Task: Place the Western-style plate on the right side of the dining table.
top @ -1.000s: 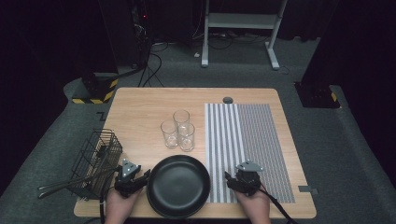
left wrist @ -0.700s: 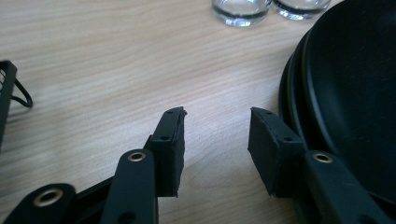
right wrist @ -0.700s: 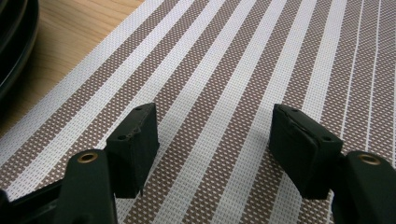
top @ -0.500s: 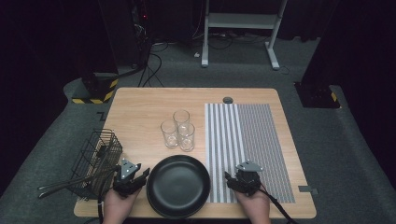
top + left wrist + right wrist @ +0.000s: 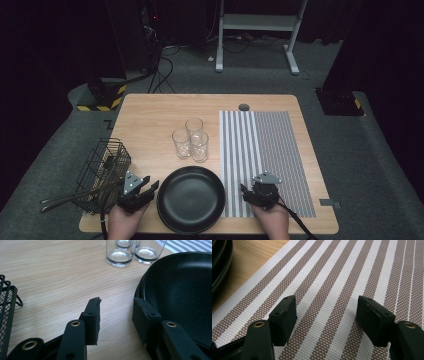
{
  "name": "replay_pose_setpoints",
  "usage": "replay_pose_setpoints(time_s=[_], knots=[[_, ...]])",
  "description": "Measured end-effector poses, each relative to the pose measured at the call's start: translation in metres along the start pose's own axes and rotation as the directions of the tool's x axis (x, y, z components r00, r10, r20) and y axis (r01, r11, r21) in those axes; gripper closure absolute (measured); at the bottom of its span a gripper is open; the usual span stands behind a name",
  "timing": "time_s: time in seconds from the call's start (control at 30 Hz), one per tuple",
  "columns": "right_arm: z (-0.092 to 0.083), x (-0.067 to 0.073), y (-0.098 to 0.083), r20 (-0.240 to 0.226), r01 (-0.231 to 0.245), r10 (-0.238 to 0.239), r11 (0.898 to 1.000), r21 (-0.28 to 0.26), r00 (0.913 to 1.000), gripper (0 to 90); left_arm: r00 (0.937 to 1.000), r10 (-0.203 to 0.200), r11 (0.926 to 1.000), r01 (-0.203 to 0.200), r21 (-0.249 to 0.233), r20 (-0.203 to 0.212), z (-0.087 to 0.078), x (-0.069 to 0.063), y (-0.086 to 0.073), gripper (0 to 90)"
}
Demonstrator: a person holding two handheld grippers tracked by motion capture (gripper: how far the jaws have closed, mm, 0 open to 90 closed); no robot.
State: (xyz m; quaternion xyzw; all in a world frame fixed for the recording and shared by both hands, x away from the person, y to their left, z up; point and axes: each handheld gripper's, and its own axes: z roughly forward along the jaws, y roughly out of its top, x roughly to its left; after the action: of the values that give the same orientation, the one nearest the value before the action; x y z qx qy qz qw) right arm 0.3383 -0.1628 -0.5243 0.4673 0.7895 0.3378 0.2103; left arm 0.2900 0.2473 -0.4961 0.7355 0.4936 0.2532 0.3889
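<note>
I can't make out any writing, brand, number or label from here. The nearest thing to a sign is the yellow-and-black hazard striping on a dark base on the floor, just beyond the far left corner of the counter. A small yellow patch also sits on another dark base off the counter's far right corner; it is too small for me to tell whether it carries any print. A dark mark on the floor by the counter's left edge is not legible.
</note>
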Motion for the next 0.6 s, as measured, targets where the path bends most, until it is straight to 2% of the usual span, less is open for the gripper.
replay_pose_setpoints(time_s=[0.2, 0.4, 0.6], knots=[[0.0000, 0.0000, 0.0000, 0.000, 0.000, 0.000, 1.000, 0.000, 1.0000, 32.7, 0.9998, -0.014, 0.9998, 0.014, -0.011, 0.015, -0.0038, -0.0002, 0.0001, 57.8], [0.0000, 0.0000, 0.0000, 0.000, 0.000, 0.000, 1.000, 0.000, 1.0000, 32.7, 0.9990, -0.031, 0.9992, 0.032, -0.025, 0.031, -0.0060, -0.0009, 0.0007, 53.9], [0.0000, 0.0000, 0.0000, 0.000, 0.000, 0.000, 1.000, 0.000, 1.0000, 32.7, 0.9948, -0.055, 0.9982, 0.057, -0.017, 0.086, -0.0060, -0.0017, 0.0001, 52.0]])
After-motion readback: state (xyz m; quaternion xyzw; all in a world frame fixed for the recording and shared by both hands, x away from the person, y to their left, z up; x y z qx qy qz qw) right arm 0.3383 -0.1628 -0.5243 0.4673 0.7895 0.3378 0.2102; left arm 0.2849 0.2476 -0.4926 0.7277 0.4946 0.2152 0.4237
